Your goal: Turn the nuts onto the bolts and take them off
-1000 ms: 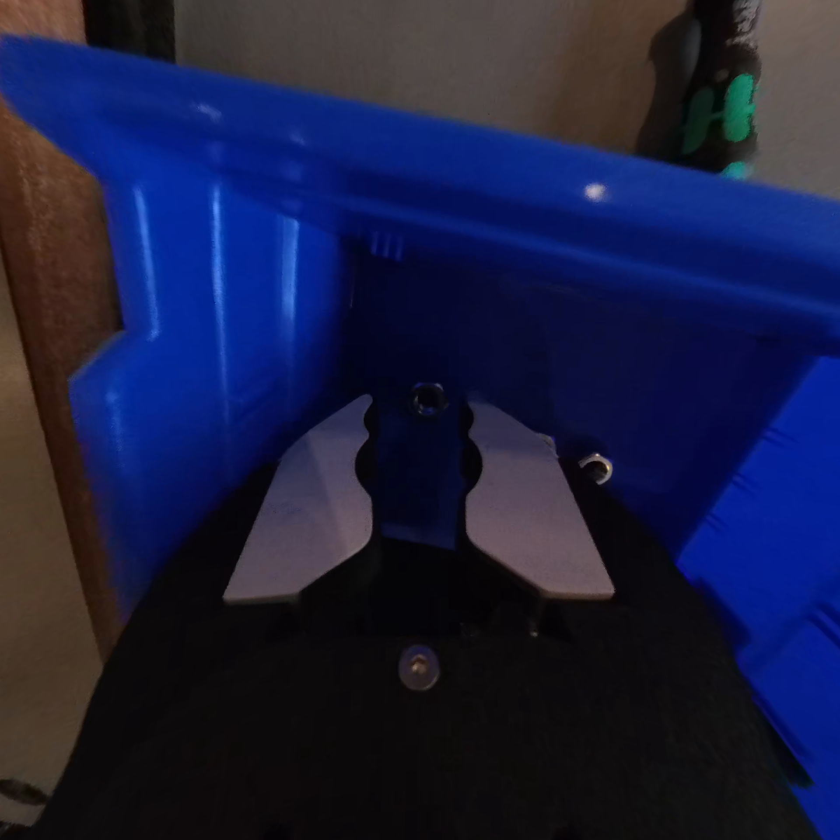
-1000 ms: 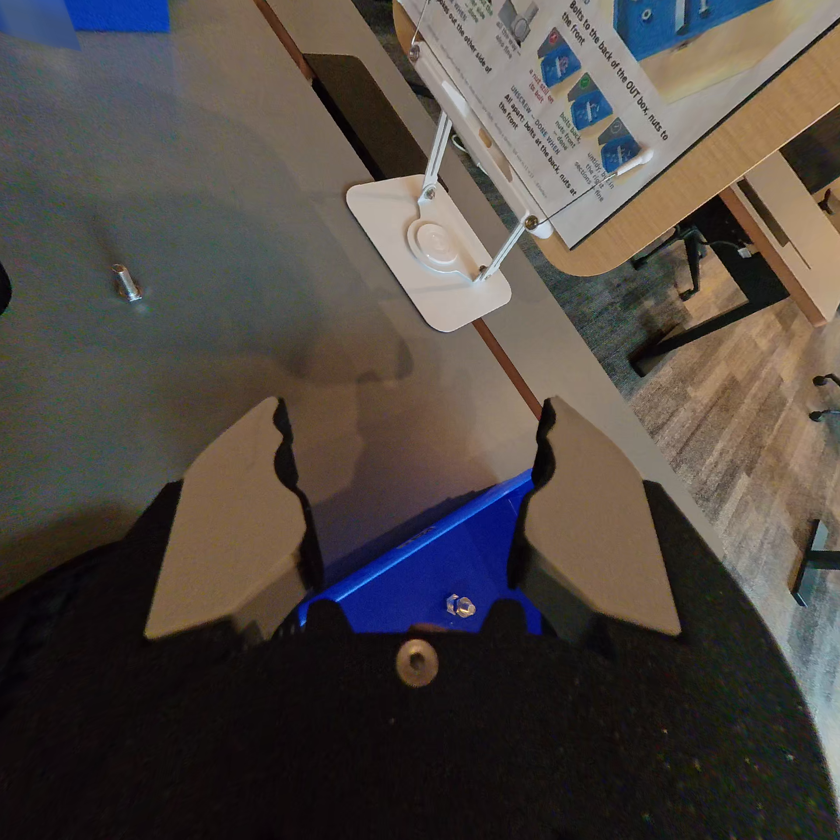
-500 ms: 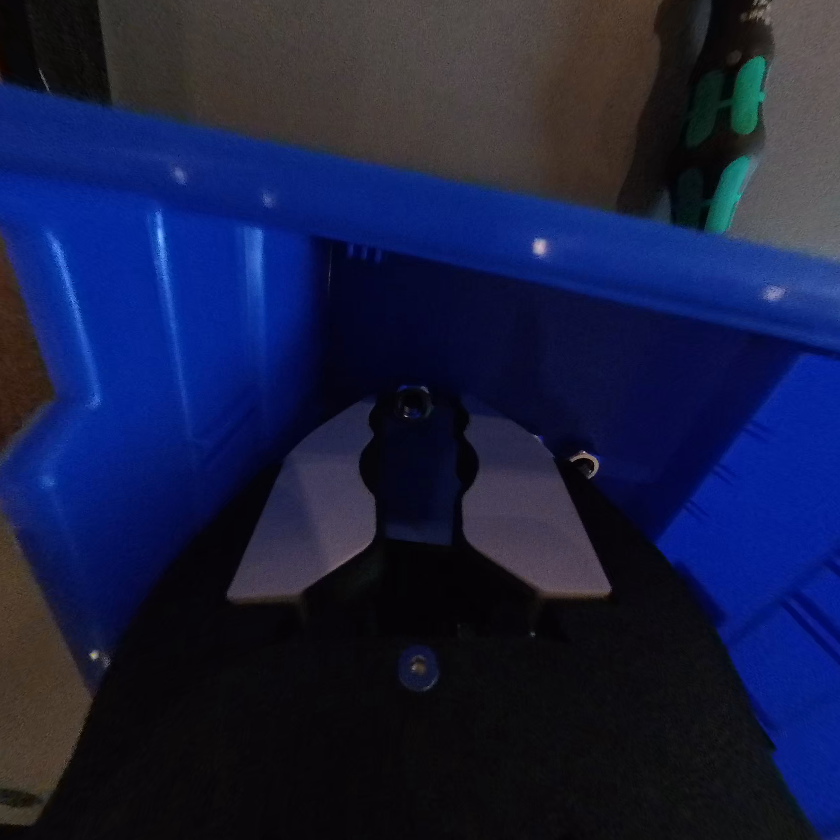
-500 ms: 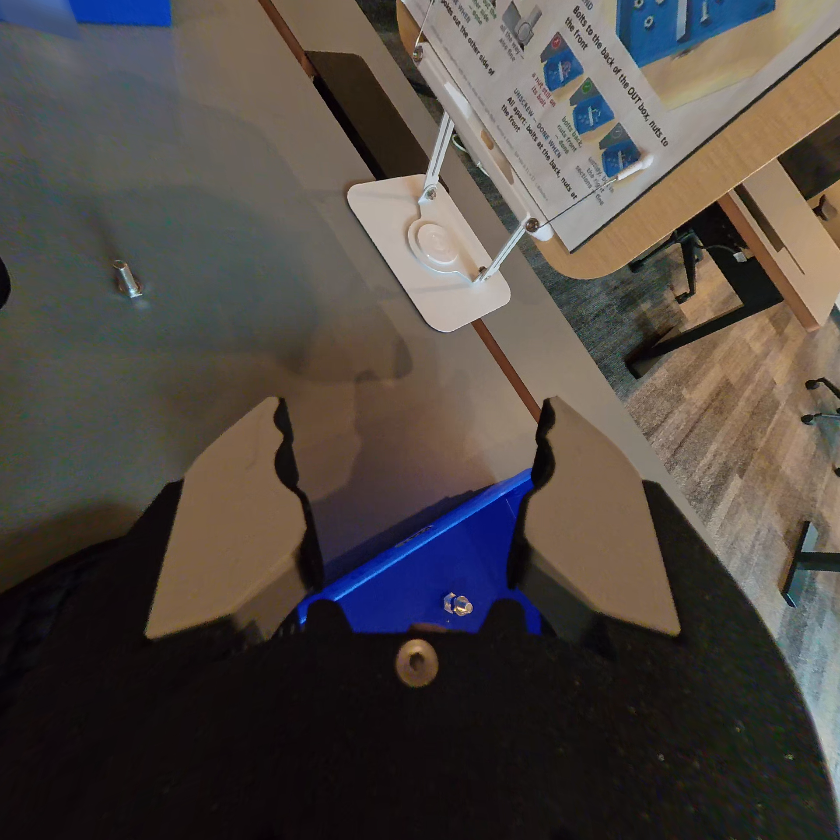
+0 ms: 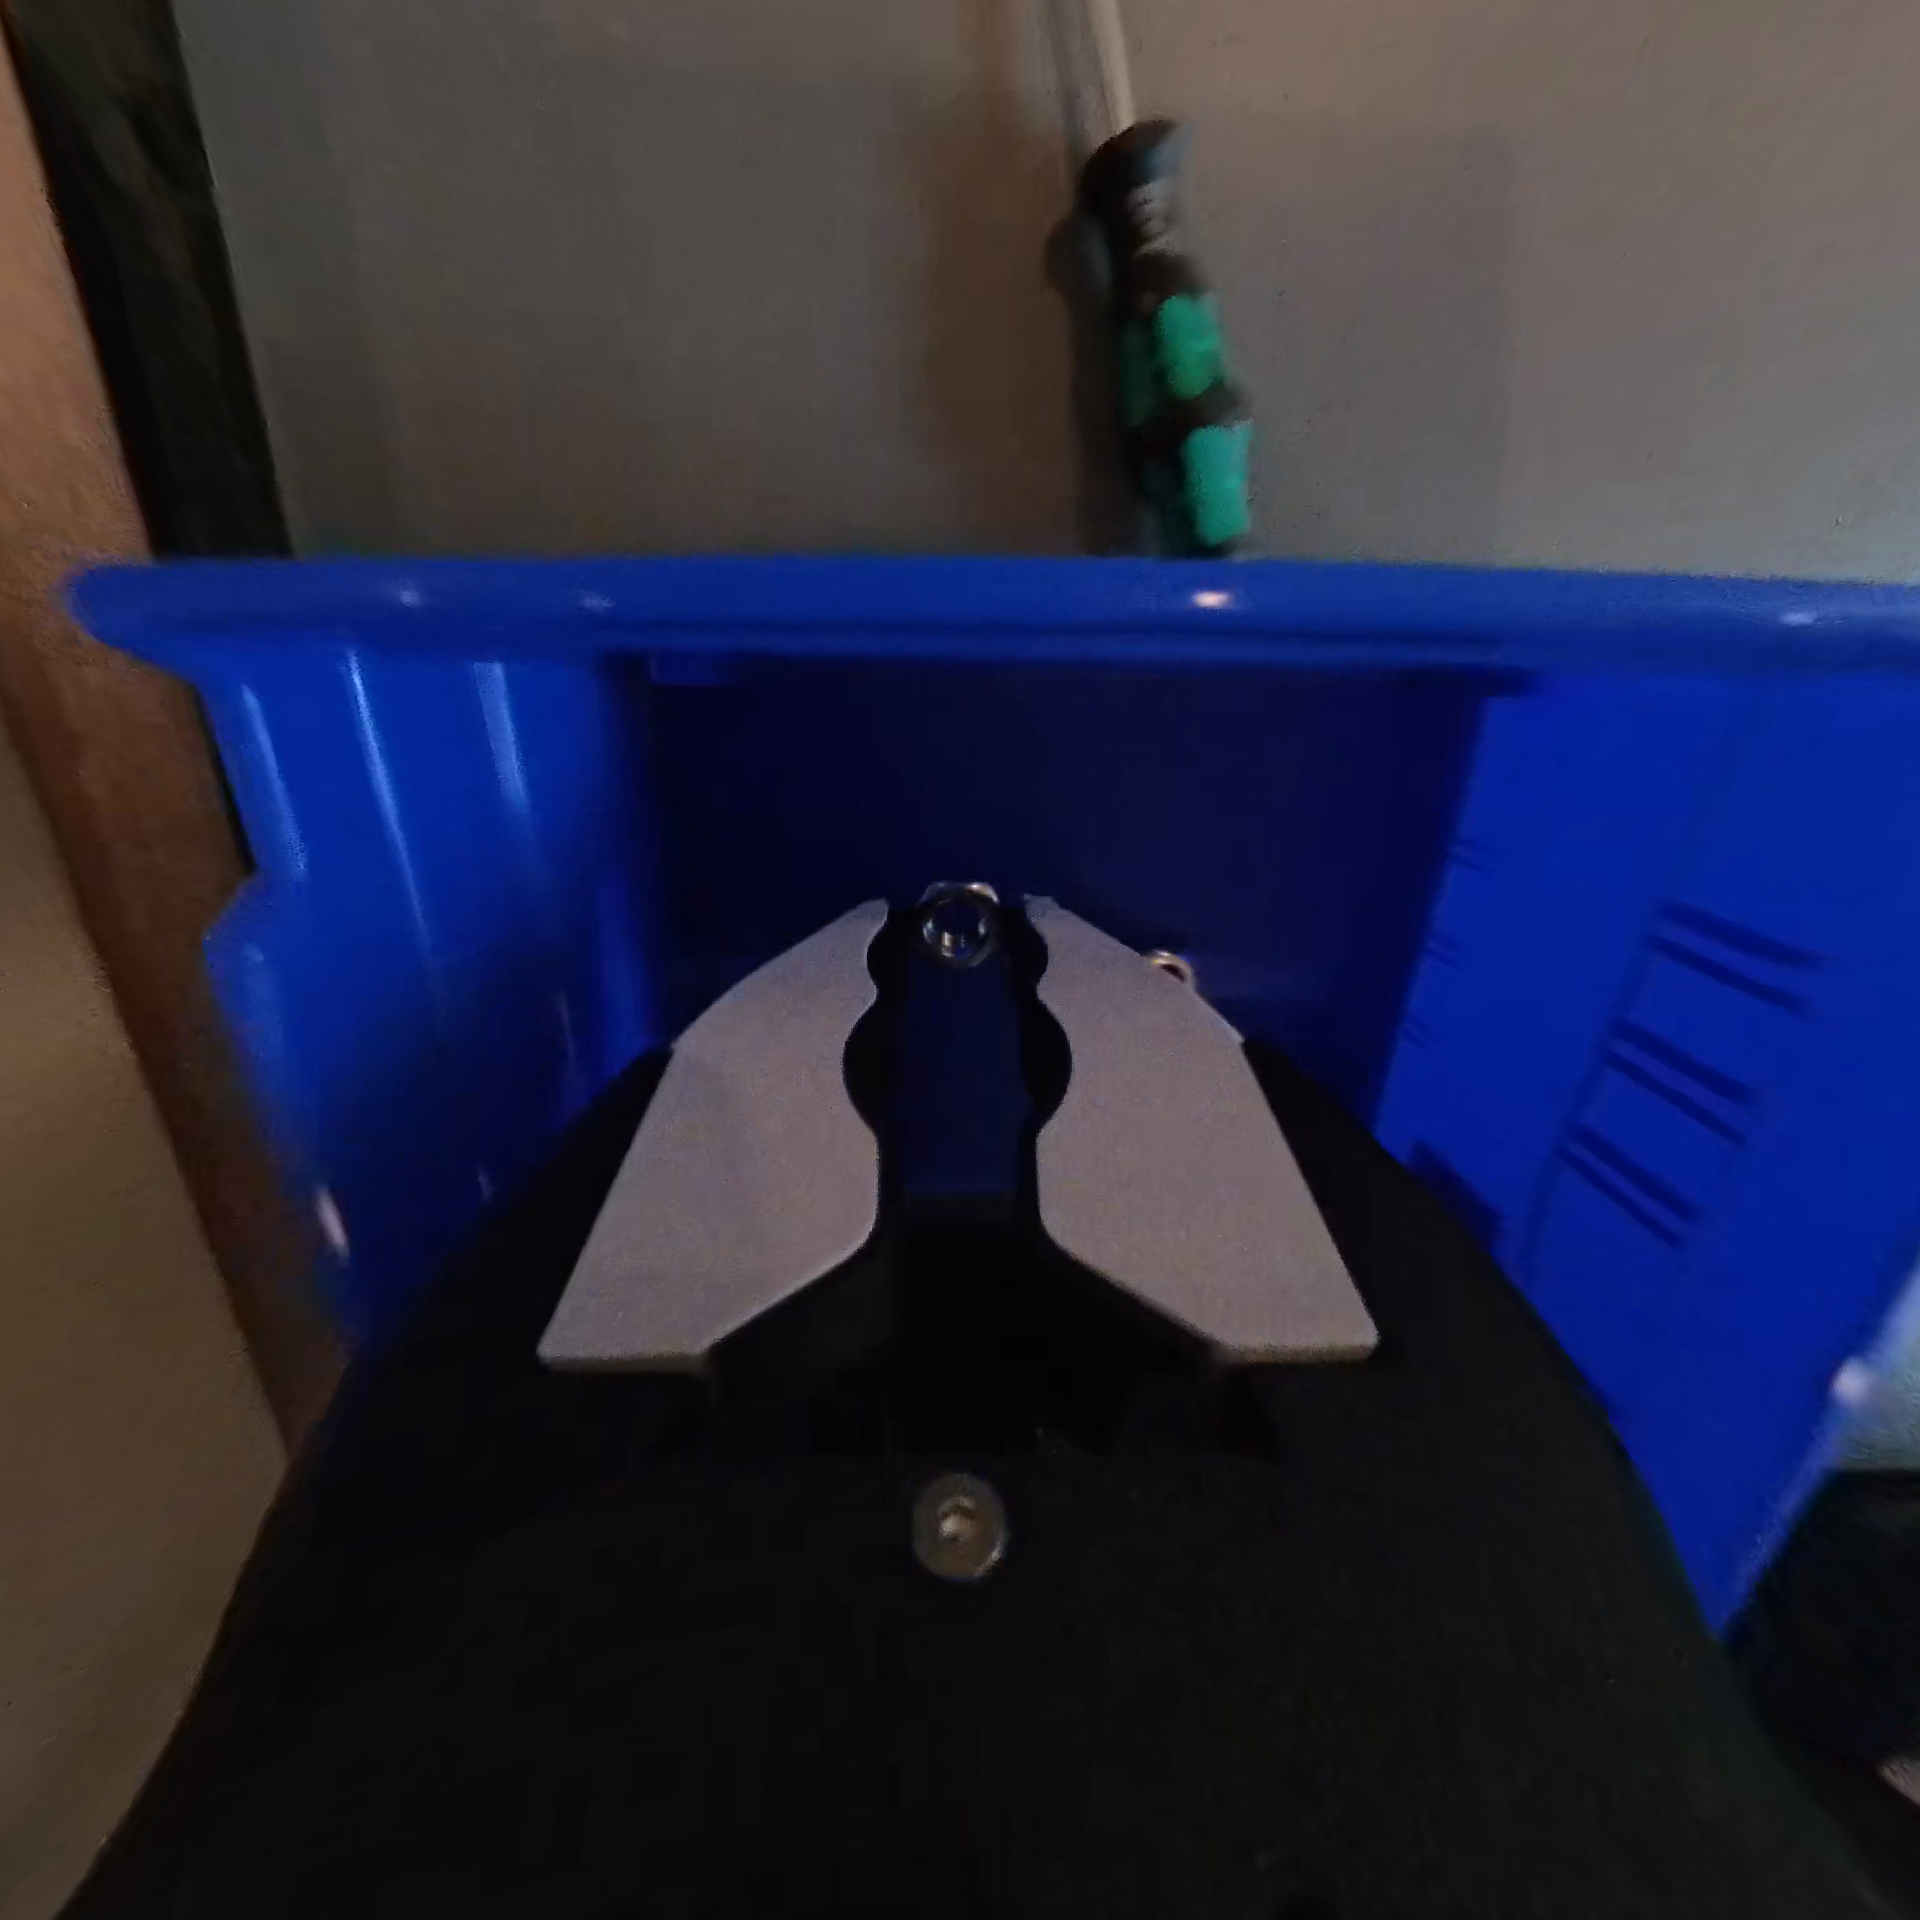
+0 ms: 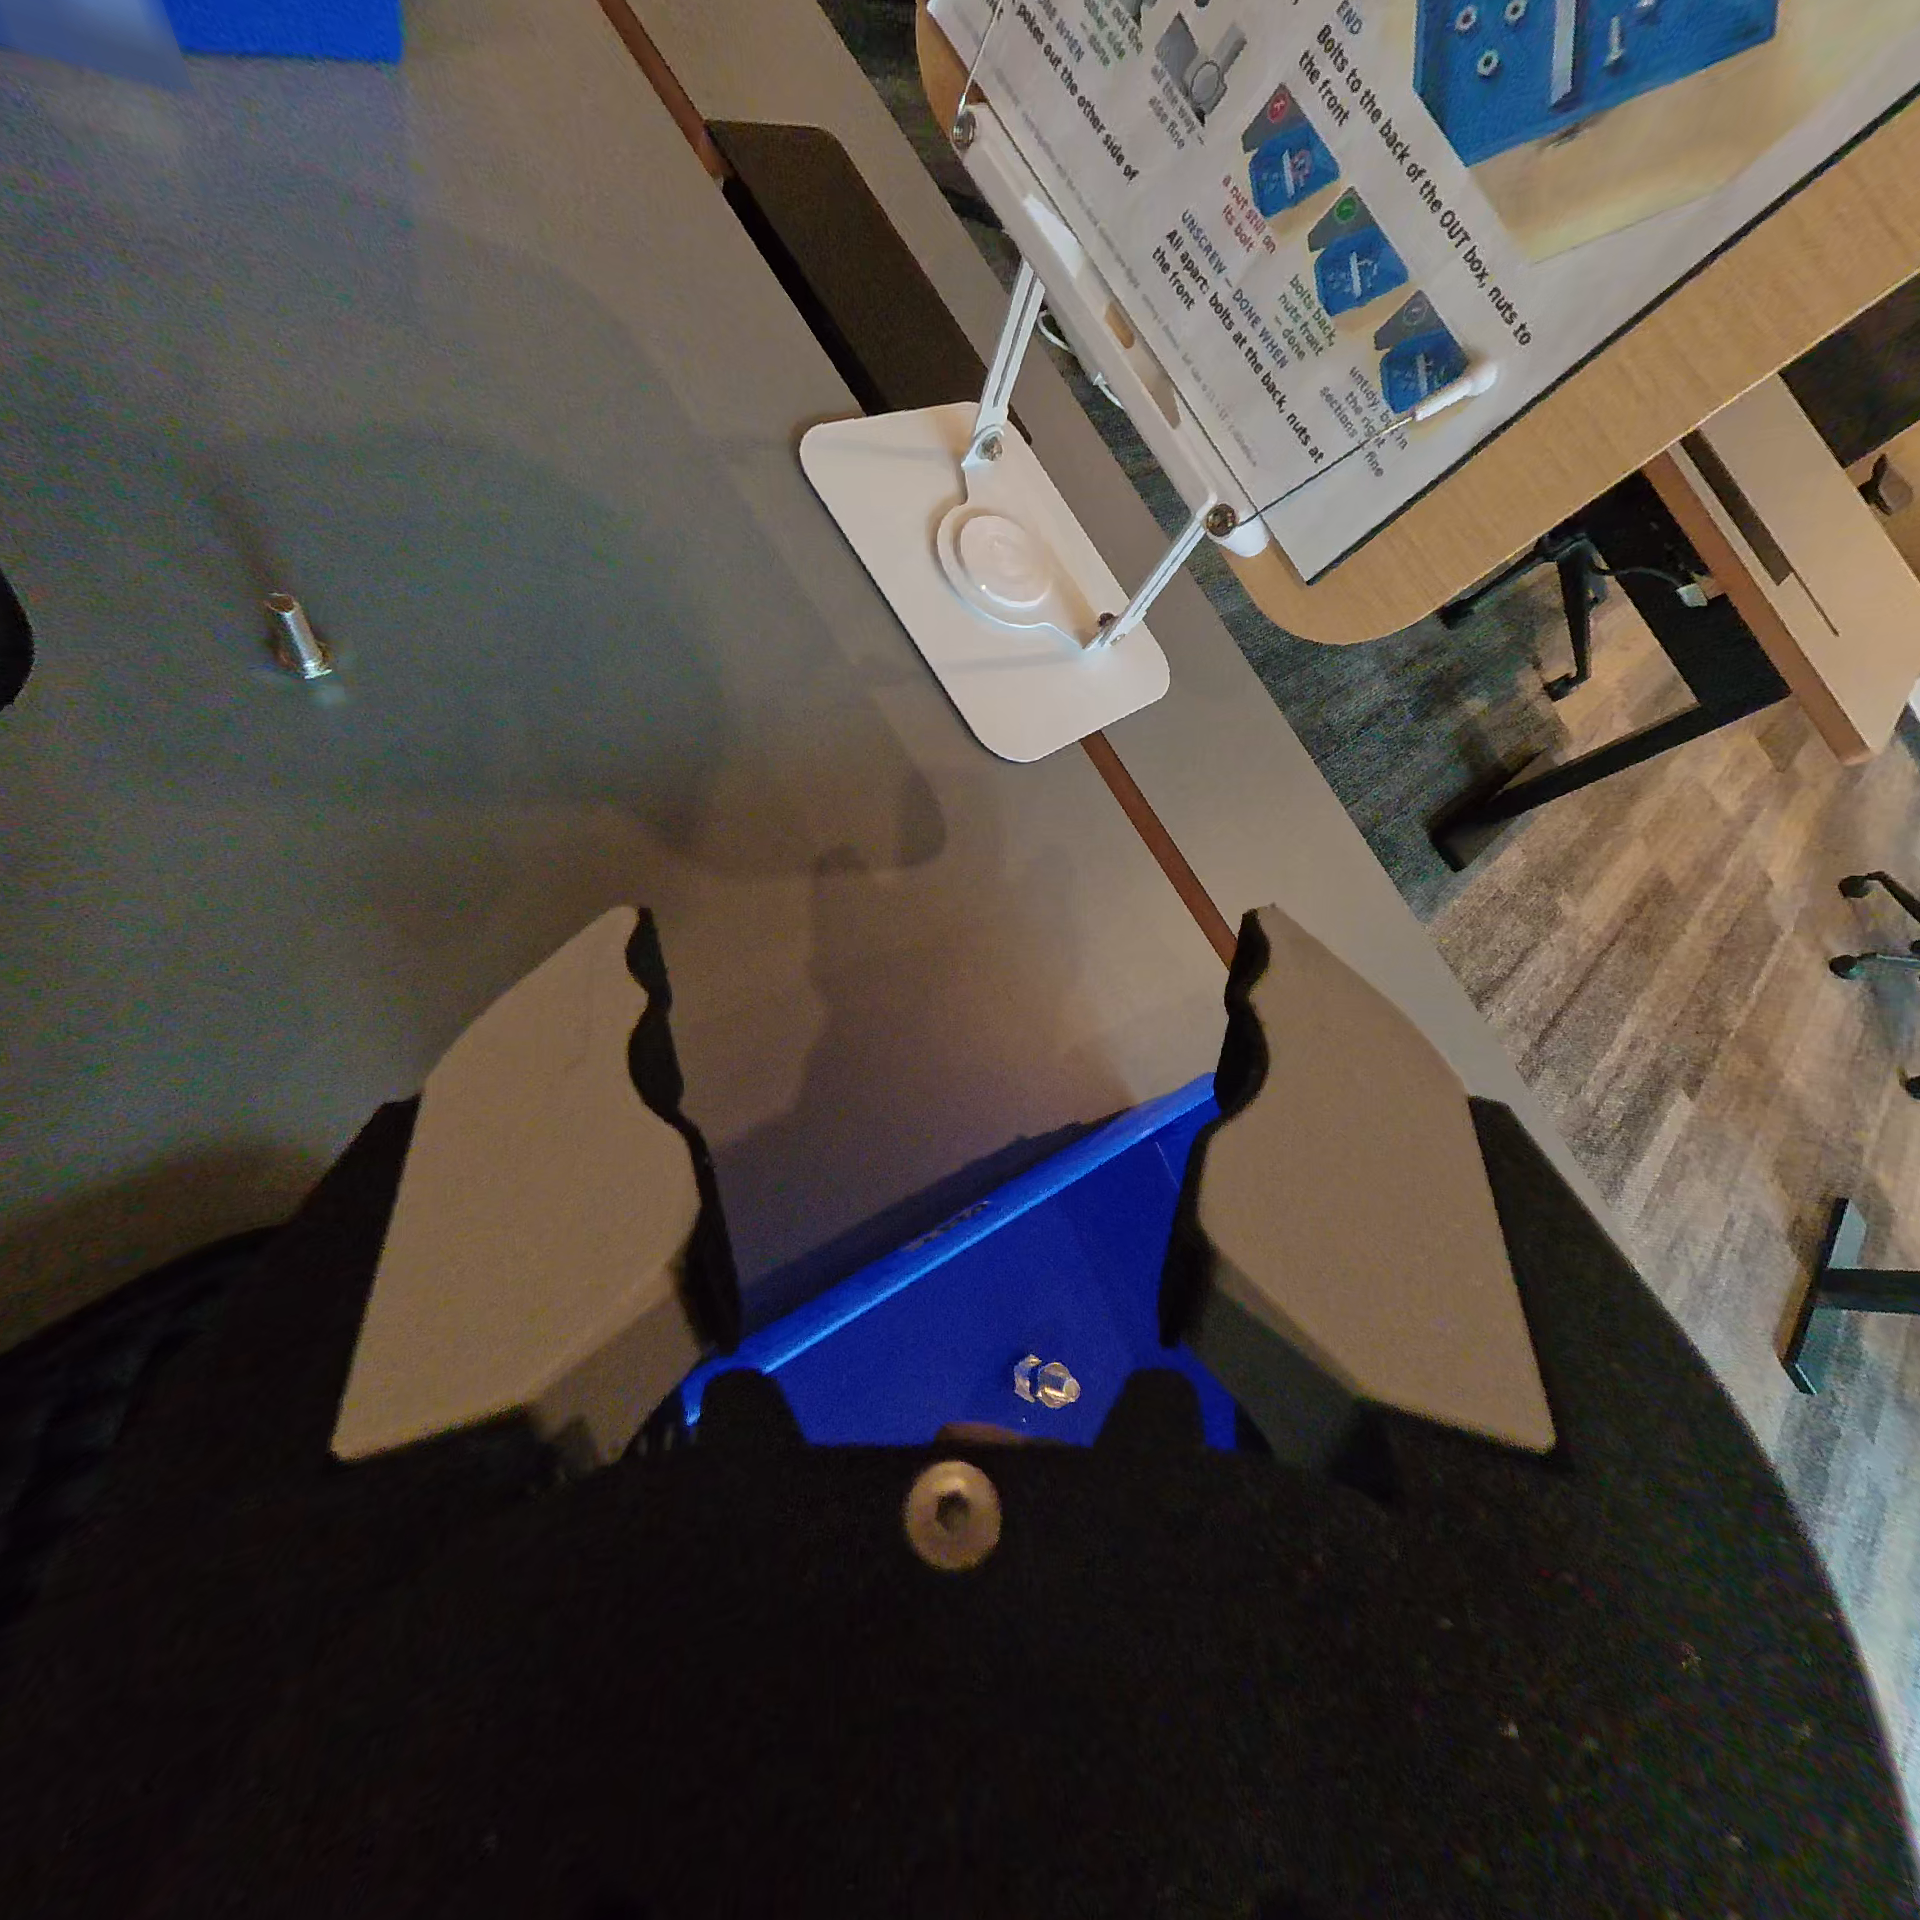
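Note:
In the left wrist view my left gripper [image 5: 956, 920] reaches inside a blue plastic bin [image 5: 831, 608]. It is shut on the socket head of a silver bolt [image 5: 956, 932] at the bin's far wall. A second small silver fastener [image 5: 1169, 961] sits just right of the fingertips. In the right wrist view my right gripper [image 6: 935, 977] is open and empty above the grey table. A blue bin wall [image 6: 966, 1309] lies low between its fingers, with a silver bolt end and nut [image 6: 1044, 1382] poking out of it. A loose silver bolt [image 6: 296, 639] lies on the table far left.
A screwdriver with a black and green handle [image 5: 1174, 364] lies on the table beyond the bin. A white stand base [image 6: 982, 577] holds up an instruction sheet [image 6: 1351, 208] at the table's right edge. Floor and desk legs lie beyond that edge. About 70 cm separates my left fingertips from my right.
The left view has rolled and pulled back: the bin rim now sits level and lower, and more of the screwdriver shows. The bolt stays between the left fingertips. The right gripper has barely moved.

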{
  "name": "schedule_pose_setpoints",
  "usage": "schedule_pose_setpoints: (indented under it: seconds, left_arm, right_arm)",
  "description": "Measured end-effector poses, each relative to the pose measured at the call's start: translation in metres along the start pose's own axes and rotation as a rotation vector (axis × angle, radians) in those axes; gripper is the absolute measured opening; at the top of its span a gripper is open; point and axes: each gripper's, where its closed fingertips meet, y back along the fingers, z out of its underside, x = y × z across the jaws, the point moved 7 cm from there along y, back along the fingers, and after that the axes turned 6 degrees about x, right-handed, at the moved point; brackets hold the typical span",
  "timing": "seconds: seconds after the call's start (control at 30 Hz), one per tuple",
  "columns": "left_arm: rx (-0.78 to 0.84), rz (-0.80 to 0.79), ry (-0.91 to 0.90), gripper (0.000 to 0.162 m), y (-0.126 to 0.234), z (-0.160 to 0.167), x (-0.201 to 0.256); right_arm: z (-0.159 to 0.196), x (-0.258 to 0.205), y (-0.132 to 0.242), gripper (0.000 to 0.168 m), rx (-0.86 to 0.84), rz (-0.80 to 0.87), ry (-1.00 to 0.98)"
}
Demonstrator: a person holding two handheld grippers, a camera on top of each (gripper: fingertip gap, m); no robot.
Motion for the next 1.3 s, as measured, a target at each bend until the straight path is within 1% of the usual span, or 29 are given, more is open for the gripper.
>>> schedule_pose_setpoints:
  seconds: [0.13, 0.27, 0.4, 0.63, 0.8, 0.97, 1.17, 1.3]
  left_arm:
    - [0.117, 0.033, -0.153, 0.02, 0.042, -0.012, 0.035]
    - [0.231, 0.111, -0.343, 0.02, 0.086, -0.013, 0.09]
    - [0.265, 0.165, -0.519, 0.019, 0.117, -0.001, 0.143]
    - [0.291, 0.273, -0.85, 0.019, 0.15, 0.032, 0.229]
    - [0.316, 0.301, -1.064, 0.019, 0.162, 0.062, 0.282]
    - [0.31, 0.337, -1.226, 0.019, 0.164, 0.088, 0.328]
    - [0.271, 0.385, -1.392, 0.019, 0.15, 0.121, 0.38]
    - [0.219, 0.385, -1.457, 0.019, 0.131, 0.14, 0.41]
  right_arm:
    - [-0.001, -0.002, -0.001, 0.102, -0.004, -0.008, 0.009]
    - [-0.002, -0.003, -0.001, 0.102, -0.007, -0.013, 0.016]
    - [-0.003, -0.005, -0.002, 0.102, -0.013, -0.018, 0.025]
    - [-0.005, -0.008, 0.002, 0.102, -0.006, -0.023, 0.039]
    - [-0.003, -0.009, 0.002, 0.102, -0.017, -0.031, 0.044]
    - [-0.002, -0.01, 0.003, 0.102, -0.02, -0.041, 0.051]
    - [0.0, -0.012, 0.005, 0.102, -0.032, -0.051, 0.058]
    - [0.003, -0.012, 0.007, 0.102, -0.041, -0.054, 0.056]
